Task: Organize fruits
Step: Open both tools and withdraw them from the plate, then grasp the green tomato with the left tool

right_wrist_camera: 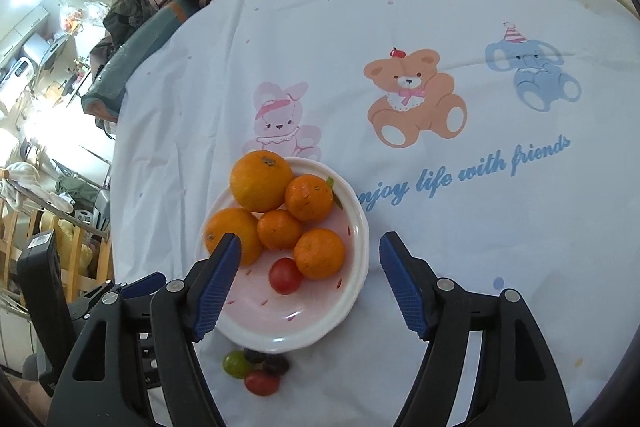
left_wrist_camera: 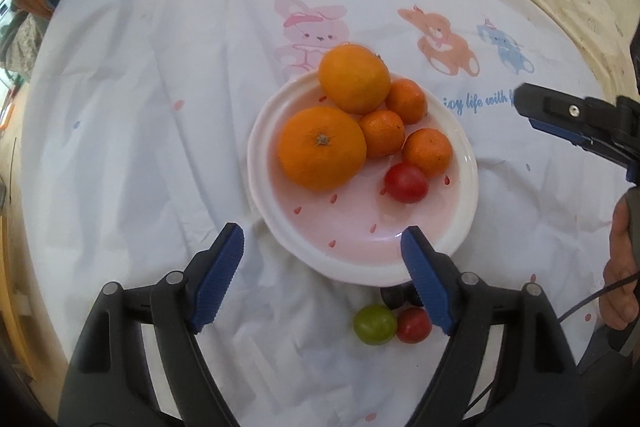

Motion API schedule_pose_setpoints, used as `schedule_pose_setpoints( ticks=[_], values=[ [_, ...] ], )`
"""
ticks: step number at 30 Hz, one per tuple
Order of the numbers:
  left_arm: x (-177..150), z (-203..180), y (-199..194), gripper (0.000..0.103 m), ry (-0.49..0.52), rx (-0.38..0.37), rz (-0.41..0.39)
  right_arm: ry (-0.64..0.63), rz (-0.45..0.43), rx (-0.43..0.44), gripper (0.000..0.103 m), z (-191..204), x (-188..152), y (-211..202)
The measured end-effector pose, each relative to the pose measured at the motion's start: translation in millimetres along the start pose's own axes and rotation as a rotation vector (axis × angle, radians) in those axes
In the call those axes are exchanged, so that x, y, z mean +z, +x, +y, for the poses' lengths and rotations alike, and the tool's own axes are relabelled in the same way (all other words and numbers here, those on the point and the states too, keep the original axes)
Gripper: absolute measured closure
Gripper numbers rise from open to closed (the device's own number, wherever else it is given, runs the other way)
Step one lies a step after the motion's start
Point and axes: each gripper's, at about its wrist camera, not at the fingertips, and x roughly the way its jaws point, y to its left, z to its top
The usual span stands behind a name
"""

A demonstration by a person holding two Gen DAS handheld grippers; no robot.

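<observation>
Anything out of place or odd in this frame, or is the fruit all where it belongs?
A few small fruits lie off the plate, on the cloth by its near rim: a green tomato, a red tomato and some dark fruits. The oranges and another tomato sit on the plate. Nothing looks spilled or damaged.

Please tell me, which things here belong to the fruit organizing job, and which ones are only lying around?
Job:
plate
two big oranges
three mandarins
red tomato on the plate
green tomato, red tomato and dark fruits beside the plate

Lying around:
cartoon tablecloth
pile of clothes
</observation>
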Motion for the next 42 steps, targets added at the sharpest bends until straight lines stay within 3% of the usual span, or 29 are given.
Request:
schedule_pose_setpoints(
  ticks=[8, 13, 22, 25, 32, 39, 42],
  values=[
    [-14.9, 13.6, -32.2, 0.025, -0.045, 0.019, -0.035, 0.029, -0.029, 0.001, 0.029, 1.1, -22.9, -27.4],
    [-29.8, 24.1, -52.0, 0.025, -0.1, -0.009, -0.056, 0.045, -0.045, 0.013, 0.029, 4.6, -41.3, -45.3],
    [-51.6, 31.8, -52.4, 0.025, -0.142, -0.019, -0.013, 0.063, -0.05, 0.006, 0.029, 12.8, -72.3, -64.4],
    [-57.2, 28.3, -46.5, 0.025, -0.137, -0.021, 0.006, 0.126, -0.055, -0.001, 0.029, 3.4, -86.1, -68.2],
    [-69.7, 9.4, -19.4, 0.027, -0.071, -0.071, 0.093, 0.187, -0.047, -0.021, 0.029, -9.3, -91.7, -65.6],
    [-69.6, -17.4, 14.3, 0.064, 0.12, -0.048, 0.199, 0.18, -0.04, -0.02, 0.029, -7.0, -89.6, -60.5],
    [-66.7, -30.1, 21.9, 0.064, 0.295, -0.07, 0.289, 0.173, -0.031, -0.02, 0.029, -7.3, -89.3, -58.6]
  ],
)
